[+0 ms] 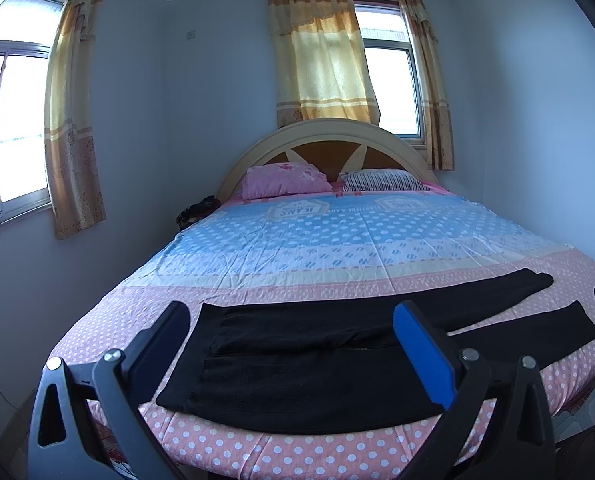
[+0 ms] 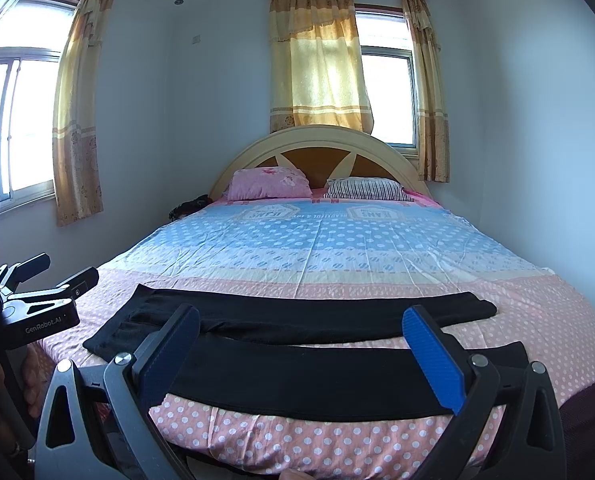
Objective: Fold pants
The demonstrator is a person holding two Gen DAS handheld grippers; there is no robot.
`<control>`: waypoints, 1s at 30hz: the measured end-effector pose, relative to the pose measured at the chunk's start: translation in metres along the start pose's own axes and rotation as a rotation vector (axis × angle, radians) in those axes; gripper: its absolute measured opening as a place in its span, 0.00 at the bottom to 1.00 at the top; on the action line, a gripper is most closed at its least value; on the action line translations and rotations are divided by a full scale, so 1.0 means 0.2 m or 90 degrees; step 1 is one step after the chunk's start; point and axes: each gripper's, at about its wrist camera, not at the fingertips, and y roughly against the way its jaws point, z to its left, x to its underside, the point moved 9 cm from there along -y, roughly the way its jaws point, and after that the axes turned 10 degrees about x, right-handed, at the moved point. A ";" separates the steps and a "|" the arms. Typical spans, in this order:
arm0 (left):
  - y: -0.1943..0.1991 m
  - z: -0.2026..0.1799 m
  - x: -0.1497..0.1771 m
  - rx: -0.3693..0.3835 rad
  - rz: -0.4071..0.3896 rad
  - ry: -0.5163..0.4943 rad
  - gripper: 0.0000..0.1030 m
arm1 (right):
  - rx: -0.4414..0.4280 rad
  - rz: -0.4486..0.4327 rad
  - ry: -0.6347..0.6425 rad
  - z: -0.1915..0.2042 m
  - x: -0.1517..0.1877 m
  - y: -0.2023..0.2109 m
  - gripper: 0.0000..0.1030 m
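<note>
The left claw stands wide open with nothing between its fingers, held above the near edge of the bed. Past its fingers lie the pants, black, spread flat across the foot of the bed. The waistband end is on the left and the two legs run off to the right, a strip of sheet showing between them.

The right claw is also spread wide and holds nothing. It hangs over the near leg of the pants, which crosses the view from side to side. The far leg lies just behind it, apart from it at the right end. At the left edge of this view the left claw shows from the side, with part of a hand below it.

The sheet is pink with white dots near the foot and blue farther up. Two pillows, one pink and one striped, rest against the curved headboard. Yellow curtains hang at the windows behind and to the left.
</note>
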 end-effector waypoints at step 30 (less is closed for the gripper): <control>-0.02 0.00 0.01 0.001 0.007 0.002 1.00 | -0.001 0.009 0.006 0.01 0.01 -0.02 0.99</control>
